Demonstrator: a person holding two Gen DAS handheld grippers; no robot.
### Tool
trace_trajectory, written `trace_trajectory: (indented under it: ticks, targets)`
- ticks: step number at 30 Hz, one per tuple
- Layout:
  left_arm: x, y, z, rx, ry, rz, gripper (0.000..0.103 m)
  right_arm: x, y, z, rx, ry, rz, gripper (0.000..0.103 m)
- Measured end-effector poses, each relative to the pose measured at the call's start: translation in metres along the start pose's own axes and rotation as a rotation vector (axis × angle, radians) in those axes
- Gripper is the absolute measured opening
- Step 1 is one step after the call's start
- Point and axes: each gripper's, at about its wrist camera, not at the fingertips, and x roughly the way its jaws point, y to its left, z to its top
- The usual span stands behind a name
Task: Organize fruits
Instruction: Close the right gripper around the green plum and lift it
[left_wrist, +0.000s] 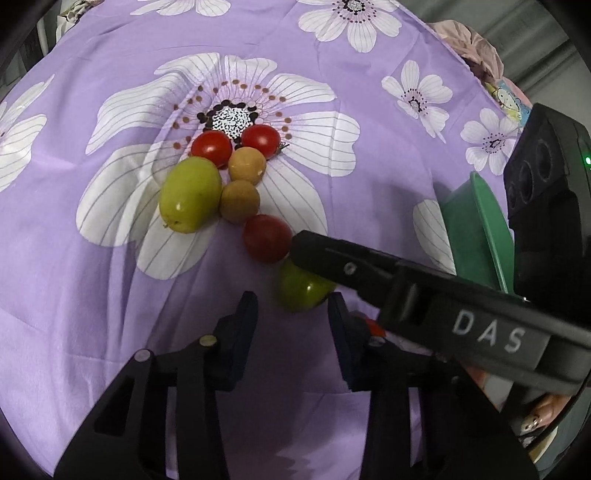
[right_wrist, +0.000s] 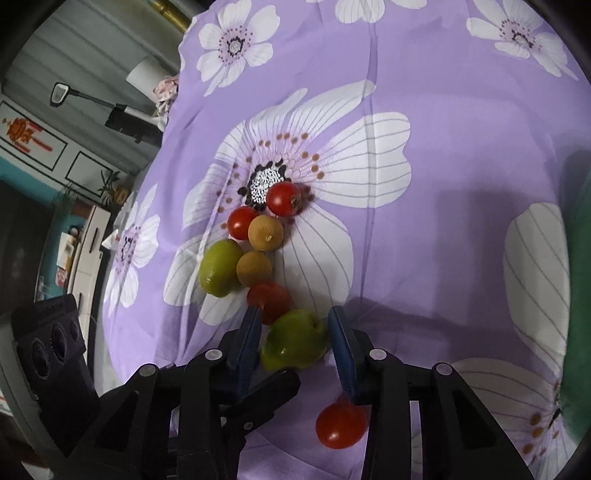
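Note:
On the purple flowered cloth (left_wrist: 110, 295) lies a cluster of fruit: red tomatoes (left_wrist: 211, 147), two brown round fruits (left_wrist: 246, 165) and a large green fruit (left_wrist: 190, 194). My right gripper (right_wrist: 295, 332) points down with a smaller green fruit (right_wrist: 295, 343) between its blue pads; both pads touch it as it rests on the cloth. That fruit (left_wrist: 301, 290) shows in the left wrist view under the right gripper's black finger (left_wrist: 332, 254). My left gripper (left_wrist: 291, 314) hangs just short of it, open, with only cloth between its fingers. A lone tomato (right_wrist: 341, 424) lies under the right gripper.
A green bowl (left_wrist: 476, 236) stands at the right, beside the right gripper's body (left_wrist: 546, 221). The two grippers cross closely over the near end of the fruit row. The cloth's edge drops off at the left (right_wrist: 162, 147), with room furniture beyond.

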Motion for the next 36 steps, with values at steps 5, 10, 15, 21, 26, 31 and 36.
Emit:
trace_trajectory:
  ticks: [5,10,15,21,26,31,36]
  targets:
    - [0.003,-0.002,0.000,-0.001,0.019,-0.010,0.026,-0.001,-0.002,0.000,-0.006,0.002,0.012,0.039]
    - [0.005,-0.006,0.000,0.022,0.016,0.005,0.026,-0.002,-0.006,0.000,0.004,0.010,0.020,0.039]
    - [0.007,-0.011,-0.002,0.036,0.015,0.021,0.022,-0.005,-0.006,-0.002,0.001,0.011,0.007,0.039]
    - [-0.001,-0.021,0.000,0.058,-0.010,0.021,0.022,-0.013,-0.005,-0.003,-0.003,-0.010,0.009,0.039]
    - [-0.013,-0.034,0.002,0.089,-0.051,0.014,0.022,-0.032,0.001,-0.004,-0.021,-0.059,0.012,0.039]
    - [-0.030,-0.049,0.002,0.130,-0.106,0.004,0.021,-0.057,0.006,-0.004,-0.026,-0.123,0.024,0.039]
    - [-0.045,-0.066,0.002,0.173,-0.159,-0.009,0.022,-0.083,0.013,-0.006,-0.044,-0.197,0.024,0.039]
